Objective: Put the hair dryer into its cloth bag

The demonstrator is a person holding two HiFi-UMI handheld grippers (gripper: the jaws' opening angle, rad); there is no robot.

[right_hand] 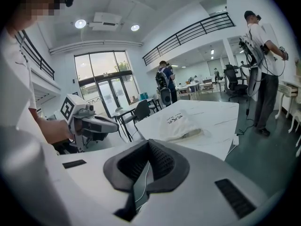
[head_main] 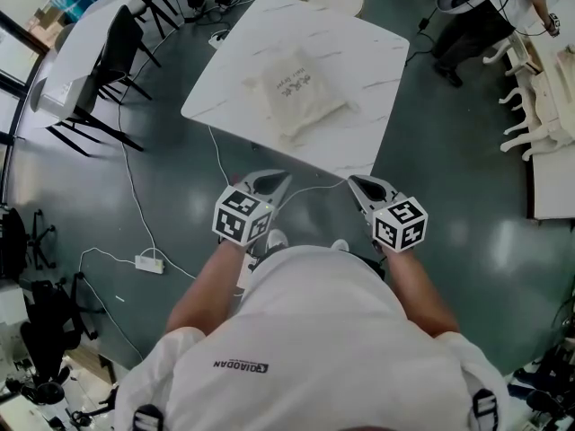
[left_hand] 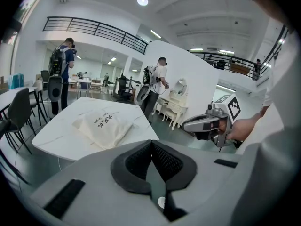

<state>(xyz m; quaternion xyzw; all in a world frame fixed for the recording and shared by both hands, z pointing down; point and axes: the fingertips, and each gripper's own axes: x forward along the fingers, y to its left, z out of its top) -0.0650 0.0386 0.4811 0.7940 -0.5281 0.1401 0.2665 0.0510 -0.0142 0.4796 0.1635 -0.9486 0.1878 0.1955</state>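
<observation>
While we stand back from the white marble surface (head_main: 364, 70), neither tool is at work. The left gripper (head_main: 278, 180) and the right gripper (head_main: 357, 184) hang just off its near corner. Each has its fingers pressed fully together with nothing between them.

The cloth bag (head_main: 296, 92) lies about the middle of the surface, well apart from both grippers. We see no hair dryer lying loose. The bag looks puffed, so the dryer may already be inside, but we cannot tell.

We judge three risks from here:
- **Shoving the bag:** if we reach in with the fingers closed, we will push the bag across the smooth top instead of taking hold of it, perhaps toward an edge.
- **A poor pinch:** the cloth is limp, so we may catch only one layer, and the mouth could then fold shut or let the contents slip out.
- **The cable:** a white cable (head_main: 214, 146) trails over the floor between us and the surface, and it could catch a foot as we step in.
</observation>
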